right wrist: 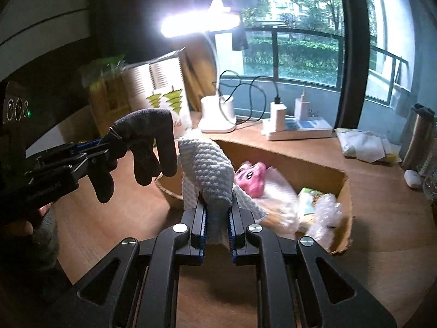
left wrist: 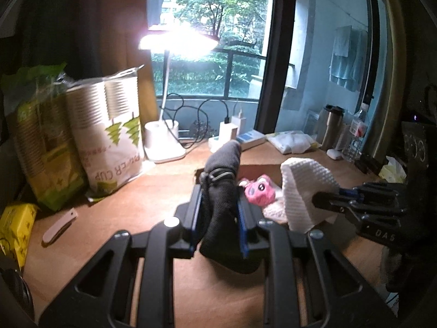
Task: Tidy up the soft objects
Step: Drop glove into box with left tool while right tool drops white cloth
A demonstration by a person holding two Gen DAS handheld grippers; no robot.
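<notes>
My left gripper [left wrist: 220, 207] is shut on a dark grey glove [left wrist: 222, 191] and holds it above the wooden desk; the glove also shows in the right wrist view [right wrist: 147, 142], its fingers hanging down. My right gripper [right wrist: 217, 216] is shut on a white textured cloth [right wrist: 204, 175] held over the near rim of a cardboard box [right wrist: 314, 164]; the cloth also shows in the left wrist view [left wrist: 306, 191]. In the box lie a pink plush toy [right wrist: 251, 177], white soft items and bubble wrap [right wrist: 325, 216]. The plush also shows in the left wrist view [left wrist: 259, 191].
A lit desk lamp [left wrist: 164, 147], paper cup packs [left wrist: 109, 136], a yellow pack [left wrist: 16, 224] and a small white tool [left wrist: 58, 229] stand at the left. A power strip with chargers [right wrist: 297, 128], a tissue pack [right wrist: 363, 142], a steel tumbler [right wrist: 418, 136] and a bottle [left wrist: 357, 134] line the back.
</notes>
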